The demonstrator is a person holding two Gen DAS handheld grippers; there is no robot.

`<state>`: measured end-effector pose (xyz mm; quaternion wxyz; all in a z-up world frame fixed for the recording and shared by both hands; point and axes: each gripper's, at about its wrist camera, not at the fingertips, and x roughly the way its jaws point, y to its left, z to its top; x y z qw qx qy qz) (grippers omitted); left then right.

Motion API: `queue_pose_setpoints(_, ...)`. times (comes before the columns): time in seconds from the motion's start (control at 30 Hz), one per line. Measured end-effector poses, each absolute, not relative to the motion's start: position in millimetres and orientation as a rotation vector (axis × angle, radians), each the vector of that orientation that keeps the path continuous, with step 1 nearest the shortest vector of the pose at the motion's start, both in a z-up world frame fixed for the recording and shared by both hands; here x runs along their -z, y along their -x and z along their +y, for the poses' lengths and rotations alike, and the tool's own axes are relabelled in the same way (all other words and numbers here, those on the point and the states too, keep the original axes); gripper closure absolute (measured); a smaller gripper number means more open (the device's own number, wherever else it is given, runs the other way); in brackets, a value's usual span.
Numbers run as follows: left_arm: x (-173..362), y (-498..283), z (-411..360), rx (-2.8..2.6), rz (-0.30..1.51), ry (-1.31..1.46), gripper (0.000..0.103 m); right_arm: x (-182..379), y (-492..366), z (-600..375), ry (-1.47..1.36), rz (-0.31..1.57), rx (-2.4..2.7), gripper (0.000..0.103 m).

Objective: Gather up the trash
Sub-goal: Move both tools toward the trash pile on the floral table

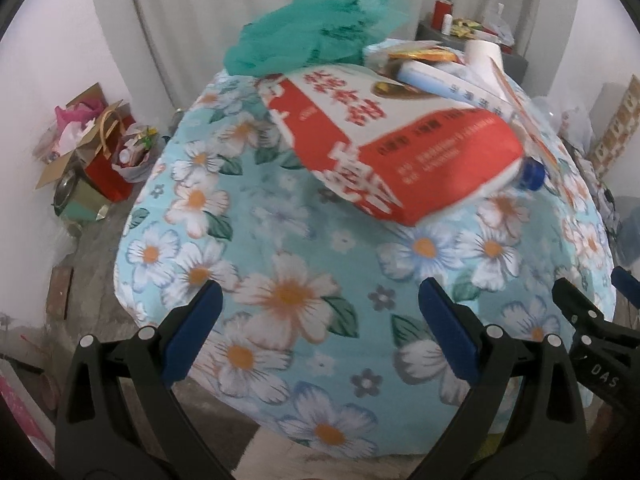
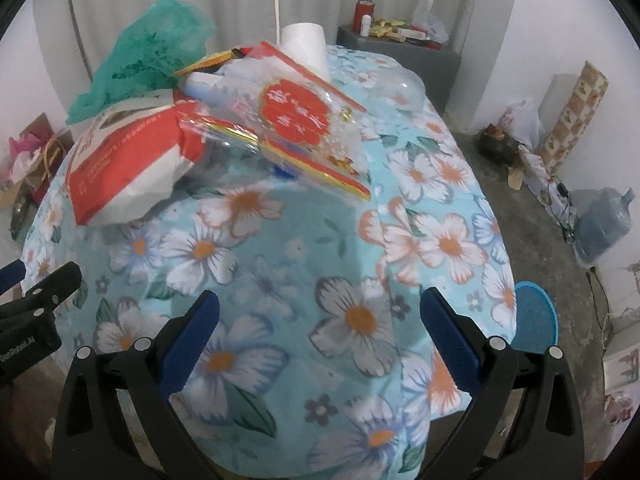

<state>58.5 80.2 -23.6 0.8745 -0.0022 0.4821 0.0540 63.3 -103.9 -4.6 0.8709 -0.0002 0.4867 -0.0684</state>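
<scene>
- Table (image 1: pixel 320 264) under a flowered cloth carried all the trash, heaped at its far end, well apart from my grippers.
- Red-and-white bag (image 1: pixel 400 148) lay nearest me in the heap; I judged it soft, light and crinkly, best pinched at its free lower corner.
- Green plastic bag (image 1: pixel 320 36) behind it looked flimsy, graspable anywhere.
- Clear printed wrapper (image 2: pixel 296 120) right of the red bag looked slippery; I'd take an edge.
- My left gripper (image 1: pixel 320 336) and right gripper (image 2: pixel 320 340) hung spread wide, holding nothing.
</scene>
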Motion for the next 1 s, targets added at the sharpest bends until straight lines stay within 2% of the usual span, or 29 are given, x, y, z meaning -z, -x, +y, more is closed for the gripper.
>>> queue_pose_setpoints(1.0,-1.0,-53.3,98.2,-0.169,0.942,0.0,0.009,-28.4,-66.4,-83.0,0.083,0.923,0.147,0.005)
